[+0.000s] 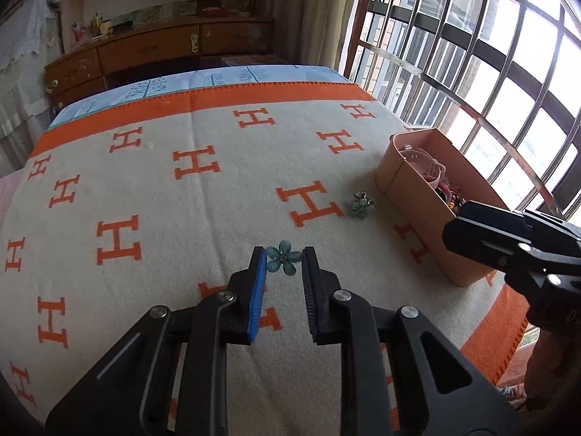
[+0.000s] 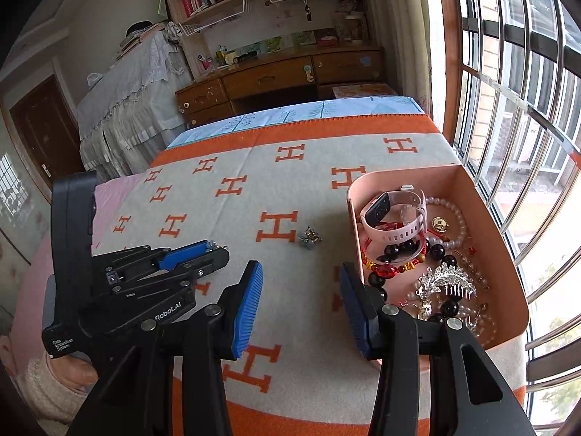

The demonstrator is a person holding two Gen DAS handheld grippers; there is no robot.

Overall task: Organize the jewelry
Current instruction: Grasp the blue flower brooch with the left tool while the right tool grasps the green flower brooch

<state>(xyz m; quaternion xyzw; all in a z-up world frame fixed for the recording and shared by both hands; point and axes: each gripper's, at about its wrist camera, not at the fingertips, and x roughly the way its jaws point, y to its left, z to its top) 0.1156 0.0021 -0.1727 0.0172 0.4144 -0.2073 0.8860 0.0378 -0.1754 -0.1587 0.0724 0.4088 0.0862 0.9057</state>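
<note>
A blue flower-shaped hair clip (image 1: pixel 282 257) lies on the blanket between the tips of my left gripper (image 1: pixel 283 254). The pads stand at its two sides, slightly apart; the jaws are open. A second, greenish flower clip (image 1: pixel 362 204) lies further ahead, beside the pink box (image 1: pixel 406 196); it also shows in the right wrist view (image 2: pixel 309 237). My right gripper (image 2: pixel 299 272) is open and empty, hovering left of the box (image 2: pixel 508 254), which holds a pink watch (image 2: pixel 395 214), bead bracelets, pearls and a silver comb (image 2: pixel 448 279).
The cream blanket (image 1: pixel 181 218) with orange H marks covers the bed. A barred window (image 1: pixel 490 72) runs along the right, close behind the box. A wooden desk (image 2: pixel 276 76) and shelves stand beyond the bed's far end. The left gripper's body (image 2: pixel 138 276) shows in the right wrist view.
</note>
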